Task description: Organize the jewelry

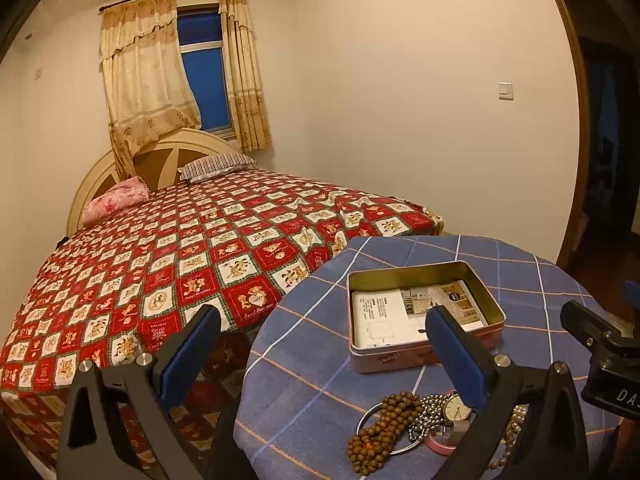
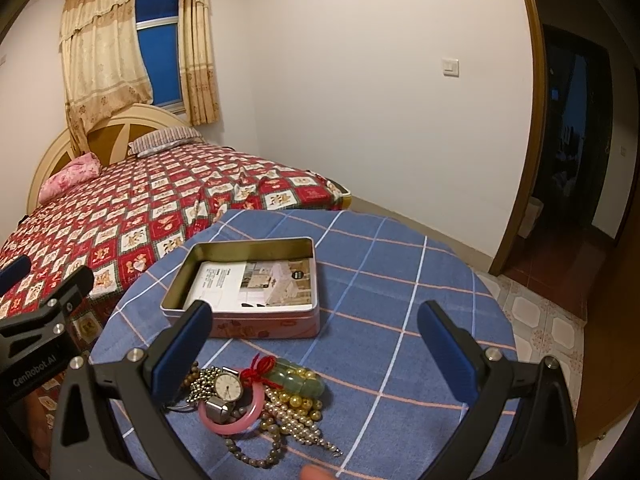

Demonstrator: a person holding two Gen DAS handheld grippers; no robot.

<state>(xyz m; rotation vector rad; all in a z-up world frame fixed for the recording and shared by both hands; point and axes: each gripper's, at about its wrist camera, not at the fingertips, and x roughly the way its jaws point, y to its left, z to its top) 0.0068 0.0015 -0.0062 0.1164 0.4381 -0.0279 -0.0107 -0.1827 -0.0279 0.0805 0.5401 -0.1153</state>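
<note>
The jewelry (image 2: 256, 404) is heaped on the table (image 2: 400, 280), near the tin (image 2: 248, 280). Left gripper (image 1: 324, 344) and right gripper (image 2: 316, 344): both released, empty.

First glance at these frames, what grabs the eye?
The jewelry pile at the near edge of the round table: watch, pink bangle, beads, pearls, all tangled. Behind it sits an open tin holding only printed paper. The red patchwork bed fills the left background.
</note>
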